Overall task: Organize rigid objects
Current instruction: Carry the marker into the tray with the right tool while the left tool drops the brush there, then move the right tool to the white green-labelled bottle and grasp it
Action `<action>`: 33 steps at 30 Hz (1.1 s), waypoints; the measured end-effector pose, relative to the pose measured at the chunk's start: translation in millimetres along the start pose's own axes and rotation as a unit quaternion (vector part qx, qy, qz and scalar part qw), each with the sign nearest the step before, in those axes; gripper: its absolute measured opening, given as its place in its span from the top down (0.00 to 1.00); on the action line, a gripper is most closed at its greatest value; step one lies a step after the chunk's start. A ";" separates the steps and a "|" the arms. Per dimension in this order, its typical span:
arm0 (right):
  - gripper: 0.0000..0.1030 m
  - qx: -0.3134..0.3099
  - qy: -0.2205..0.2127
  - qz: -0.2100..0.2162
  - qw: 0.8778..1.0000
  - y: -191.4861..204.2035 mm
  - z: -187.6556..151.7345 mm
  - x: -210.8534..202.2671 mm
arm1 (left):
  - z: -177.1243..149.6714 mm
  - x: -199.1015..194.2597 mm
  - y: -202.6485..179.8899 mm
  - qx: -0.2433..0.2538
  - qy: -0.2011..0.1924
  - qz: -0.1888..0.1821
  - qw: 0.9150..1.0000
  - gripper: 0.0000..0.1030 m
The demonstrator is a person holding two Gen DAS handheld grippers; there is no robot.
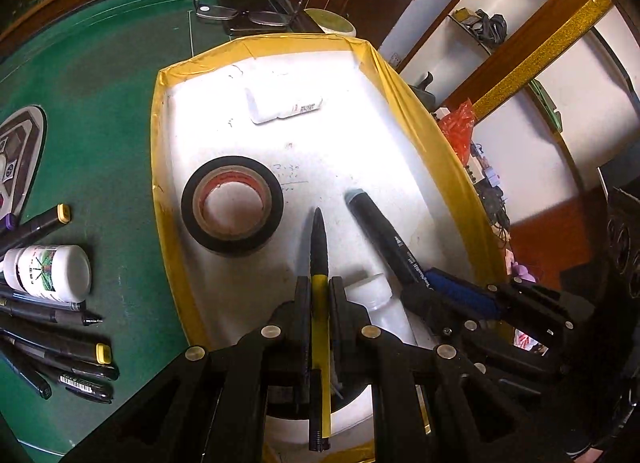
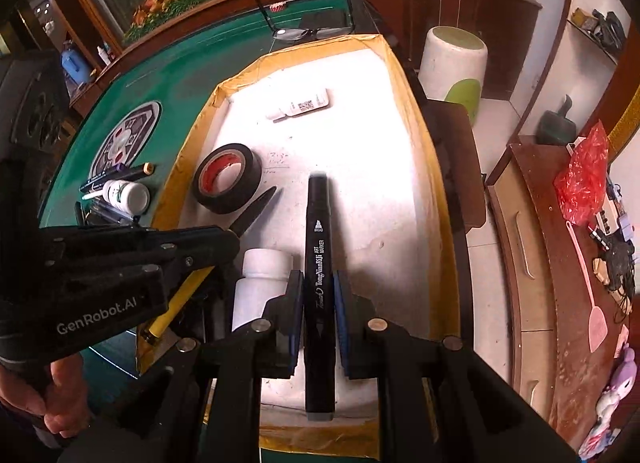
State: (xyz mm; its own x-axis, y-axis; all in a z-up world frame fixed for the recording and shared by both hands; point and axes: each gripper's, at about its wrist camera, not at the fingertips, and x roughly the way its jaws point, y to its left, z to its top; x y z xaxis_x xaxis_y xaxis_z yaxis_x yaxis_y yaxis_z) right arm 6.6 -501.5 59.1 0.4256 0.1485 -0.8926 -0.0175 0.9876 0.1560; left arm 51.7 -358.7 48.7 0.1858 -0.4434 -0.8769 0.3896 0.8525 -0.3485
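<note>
The left wrist camera sits just behind the left gripper (image 1: 319,287) and looks steeply down along its 2 fingers, close over the white, yellow-taped rectangular tray (image 1: 420,131) on the green felt table (image 1: 100,135). The right wrist camera looks down the right gripper (image 2: 319,283) in the same steep, close way, from a spot just to the right. Both views share the tray, the black roll of tape (image 1: 232,209) (image 2: 227,178), the far table edge, and each catches the other gripper at its side.
</note>
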 end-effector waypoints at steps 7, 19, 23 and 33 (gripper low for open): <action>0.86 0.000 0.004 -0.001 1.000 0.1 1.9 0.1 | -3.9 -4.5 4.2 -0.004 0.001 -0.006 1.000 0.92; 0.79 0.006 -0.037 0.008 0.999 15.6 20.0 -21.9 | -20.0 -52.3 19.6 -0.003 -0.040 -0.019 0.999 0.61; 0.78 0.002 -0.051 0.028 0.998 30.6 25.0 -27.6 | -25.6 -74.9 41.5 -0.025 -0.061 -0.014 0.998 0.59; 0.72 -0.034 -0.041 0.085 0.995 89.8 28.7 -25.7 | -56.8 -129.6 107.7 -0.101 -0.110 0.001 0.989 0.54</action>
State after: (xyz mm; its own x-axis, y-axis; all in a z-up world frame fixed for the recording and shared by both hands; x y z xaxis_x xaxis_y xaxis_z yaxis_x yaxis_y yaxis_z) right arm 20.0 -418.0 108.2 0.4840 0.3125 -0.8174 -0.1564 0.9499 0.2706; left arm 18.3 -193.8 106.0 0.3866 -0.4727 -0.7919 0.2049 0.8812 -0.4259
